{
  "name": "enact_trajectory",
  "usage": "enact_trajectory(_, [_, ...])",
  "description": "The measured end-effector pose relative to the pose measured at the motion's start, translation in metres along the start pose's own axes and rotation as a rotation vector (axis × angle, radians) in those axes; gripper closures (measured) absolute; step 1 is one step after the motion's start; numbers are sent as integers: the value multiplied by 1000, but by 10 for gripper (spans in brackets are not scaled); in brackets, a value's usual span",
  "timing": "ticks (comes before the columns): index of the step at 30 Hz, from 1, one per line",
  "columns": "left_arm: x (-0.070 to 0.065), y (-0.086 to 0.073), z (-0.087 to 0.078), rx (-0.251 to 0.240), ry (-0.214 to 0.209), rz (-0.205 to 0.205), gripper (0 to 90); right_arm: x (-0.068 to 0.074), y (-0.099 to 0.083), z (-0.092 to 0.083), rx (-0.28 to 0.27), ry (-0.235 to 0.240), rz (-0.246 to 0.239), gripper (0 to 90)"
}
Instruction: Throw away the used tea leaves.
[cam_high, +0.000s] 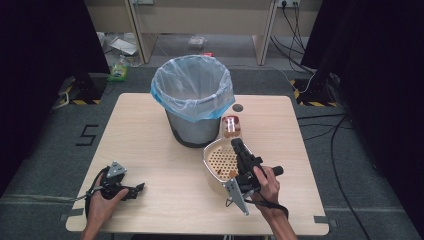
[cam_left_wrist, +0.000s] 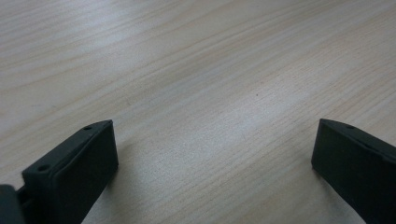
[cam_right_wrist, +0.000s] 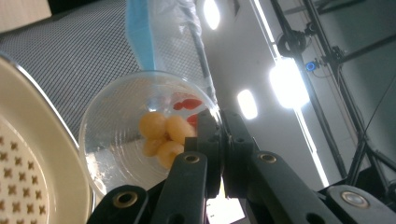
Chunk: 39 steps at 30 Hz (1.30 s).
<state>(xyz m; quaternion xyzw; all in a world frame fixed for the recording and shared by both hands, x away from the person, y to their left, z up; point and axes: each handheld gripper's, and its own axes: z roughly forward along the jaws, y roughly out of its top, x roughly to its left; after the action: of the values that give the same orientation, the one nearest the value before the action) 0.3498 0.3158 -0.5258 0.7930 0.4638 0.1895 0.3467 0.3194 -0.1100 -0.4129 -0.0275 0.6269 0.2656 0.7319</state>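
Observation:
A clear plastic cup (cam_high: 231, 126) with yellow and red pieces inside hangs tilted above the far edge of a cream perforated strainer (cam_high: 218, 161), close to the bin. My right gripper (cam_high: 238, 145) is shut on the cup's rim. In the right gripper view the cup (cam_right_wrist: 135, 135) lies on its side with its wall pinched at the right gripper (cam_right_wrist: 222, 140), and the strainer's rim (cam_right_wrist: 42, 126) is at the left. A small orange piece (cam_high: 232, 173) lies in the strainer. My left gripper (cam_high: 140, 188) rests at the table's near left. The left gripper (cam_left_wrist: 215, 126) stands open over bare wood.
A grey mesh bin (cam_high: 192, 102) lined with a clear and blue bag stands at the table's far middle, right behind the cup; its mesh wall (cam_right_wrist: 79, 56) is close in the right gripper view. A round cable hole (cam_high: 237, 107) sits beside it. Cables cross the floor at the right.

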Motion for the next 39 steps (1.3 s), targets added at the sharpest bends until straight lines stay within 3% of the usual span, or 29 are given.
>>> enact_trajectory(5, [0, 0, 0, 1, 0, 0, 0, -1, 2, 5, 0, 4, -45, 879])
enact_trajectory(7, [0, 0, 0, 1, 0, 0, 0, -1, 6, 4, -14, -9, -24, 880])
enact_trajectory(12, [0, 0, 0, 0, 0, 1, 0, 6, 4, 6, 7, 13, -31, 880])
enact_trajectory(17, [0, 0, 0, 1, 0, 0, 0, -2, 11, 4, -17, -10, -27, 879])
enact_trajectory(21, [0, 0, 0, 1, 0, 0, 0, 5, 5, 6, -3, 8, -67, 880])
enact_trajectory(22, [0, 0, 0, 1, -1, 0, 0, 4, 3, 7, -12, -23, -109, 880])
enact_trajectory(23, [0, 0, 0, 1, 0, 0, 0, 5, -1, 9, 9, -10, -102, 880])
enact_trajectory(33, [0, 0, 0, 1, 0, 0, 0, 7, 3, 7, -1, -27, -110, 880])
enact_trajectory(38, [0, 0, 0, 1, 0, 0, 0, 1, 5, 10, 2, -29, -95, 879])
enact_trajectory(39, [0, 0, 0, 1, 0, 0, 0, -3, 5, 9, 6, -34, -60, 879])
